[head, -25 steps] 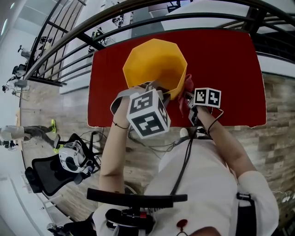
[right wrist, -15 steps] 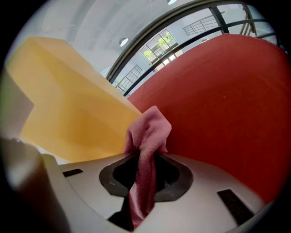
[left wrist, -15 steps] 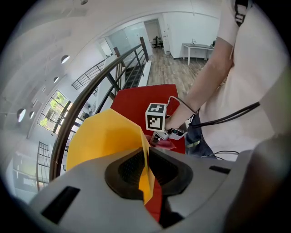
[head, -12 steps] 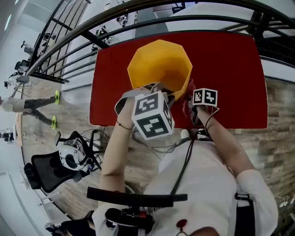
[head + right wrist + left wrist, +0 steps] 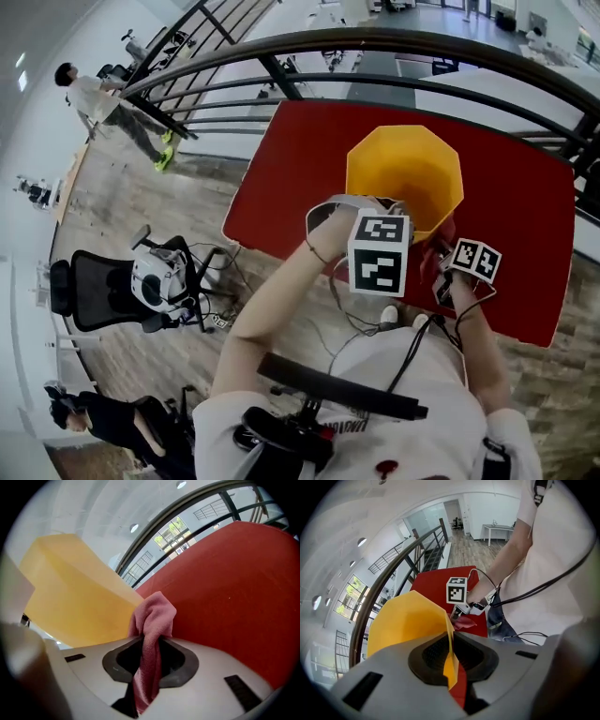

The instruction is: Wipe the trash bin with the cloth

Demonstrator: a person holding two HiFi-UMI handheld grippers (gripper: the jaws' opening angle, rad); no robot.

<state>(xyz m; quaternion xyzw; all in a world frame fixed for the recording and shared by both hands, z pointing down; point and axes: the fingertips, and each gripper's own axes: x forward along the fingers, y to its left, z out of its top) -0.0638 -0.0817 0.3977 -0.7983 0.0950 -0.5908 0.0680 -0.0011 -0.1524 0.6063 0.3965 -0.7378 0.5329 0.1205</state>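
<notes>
Yellow trash bin on red table, left gripper at its near rim, right gripper just beside

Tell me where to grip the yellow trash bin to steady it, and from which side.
Its near rim, from above: the bin stands upright and open-topped, with a thin wall that slips between the jaws, as the left gripper grips it now.

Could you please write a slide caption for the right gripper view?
Right gripper clamps a pink cloth beside the yellow trash bin, over the red table.
</notes>
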